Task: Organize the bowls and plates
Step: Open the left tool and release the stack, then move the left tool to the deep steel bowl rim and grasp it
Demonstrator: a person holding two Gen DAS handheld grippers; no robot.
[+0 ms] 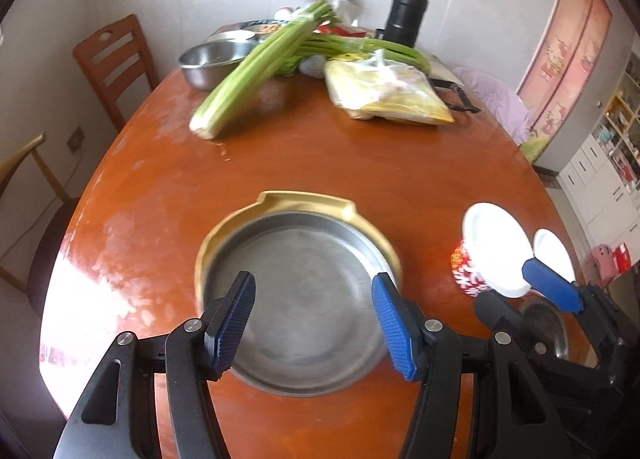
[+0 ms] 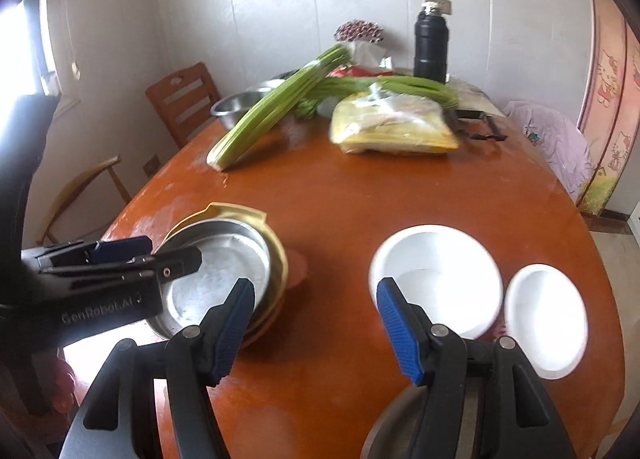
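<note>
Plates and bowls sit at the near end of the orange-brown surface (image 1: 360, 163). In the left wrist view, the left claw (image 1: 314, 323) hangs above a steel plate (image 1: 296, 299), its blue pads standing partly open and gripping nothing. That grey plate lies nested in a gold-rimmed dish (image 1: 304, 201), whose lip shows at twelve o'clock of it. At three o'clock, the right claw (image 1: 520, 283) reaches in beside a large white bowl (image 1: 492, 247) with a red-patterned outside and a small white bowl (image 1: 554, 251); its blue pad overlaps their rims, and contact cannot be told.

In the right wrist view, the right claw (image 2: 316, 327) is also partly open and empty above bare surface (image 2: 340, 211). The large white bowl (image 2: 436, 275) lies at two o'clock of it, the small white bowl (image 2: 546, 319) at three o'clock of that, rims nearly touching. The steel plate (image 2: 224, 271) in its gold-rimmed dish (image 2: 276, 255) lies at ten o'clock, the left claw (image 2: 132, 255) over it. Celery (image 2: 276, 107) lies at the far end.
</note>
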